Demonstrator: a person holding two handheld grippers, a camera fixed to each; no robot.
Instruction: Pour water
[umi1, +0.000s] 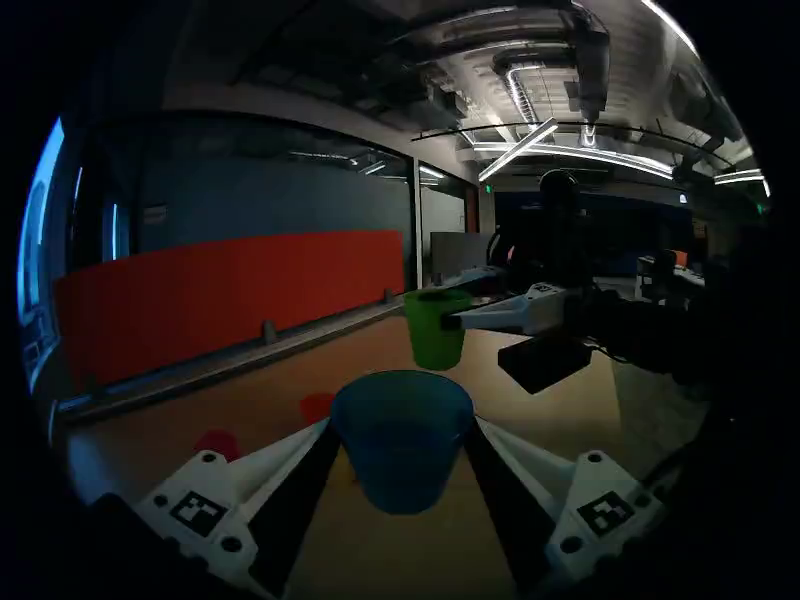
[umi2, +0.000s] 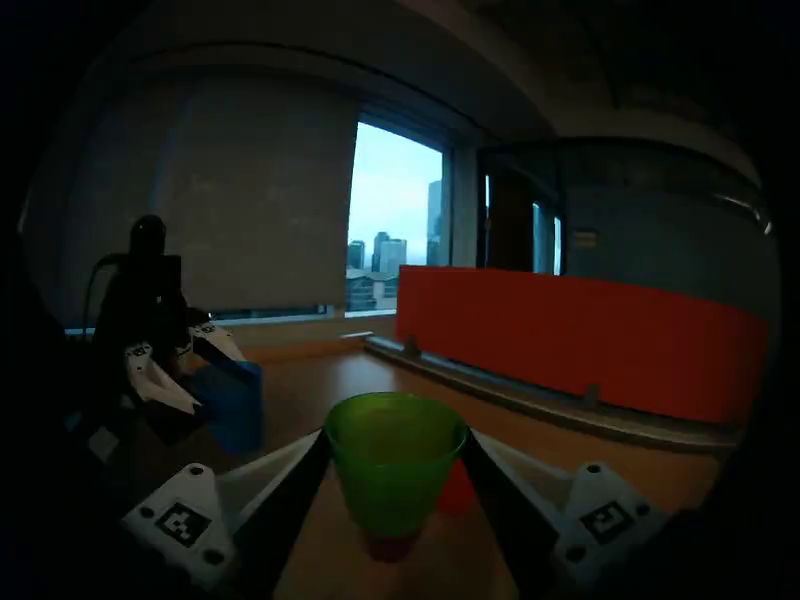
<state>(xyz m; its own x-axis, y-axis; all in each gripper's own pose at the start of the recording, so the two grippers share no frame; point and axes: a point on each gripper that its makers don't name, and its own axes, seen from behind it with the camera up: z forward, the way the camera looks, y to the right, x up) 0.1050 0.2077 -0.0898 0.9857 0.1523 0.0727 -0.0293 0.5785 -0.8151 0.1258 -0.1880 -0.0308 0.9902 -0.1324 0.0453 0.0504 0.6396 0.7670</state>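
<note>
In the left gripper view my left gripper (umi1: 402, 440) is shut on an upright blue cup (umi1: 402, 440), held over the wooden table (umi1: 260, 400). Beyond it the right gripper (umi1: 455, 322) holds a green cup (umi1: 436, 328) upright at about the same height. In the right gripper view my right gripper (umi2: 396, 470) is shut on that translucent green cup (umi2: 396, 470). Off to the left there, the left gripper (umi2: 215, 385) holds the blue cup (umi2: 233, 405). Whether either cup holds water cannot be told.
Two small red cups (umi1: 316, 406) (umi1: 217, 443) stand on the table in the left gripper view; red cups (umi2: 458, 492) also show behind and under the green cup. An orange divider panel (umi1: 230, 295) (umi2: 590, 335) runs along the table's far edge. A window (umi2: 395, 235) lies beyond.
</note>
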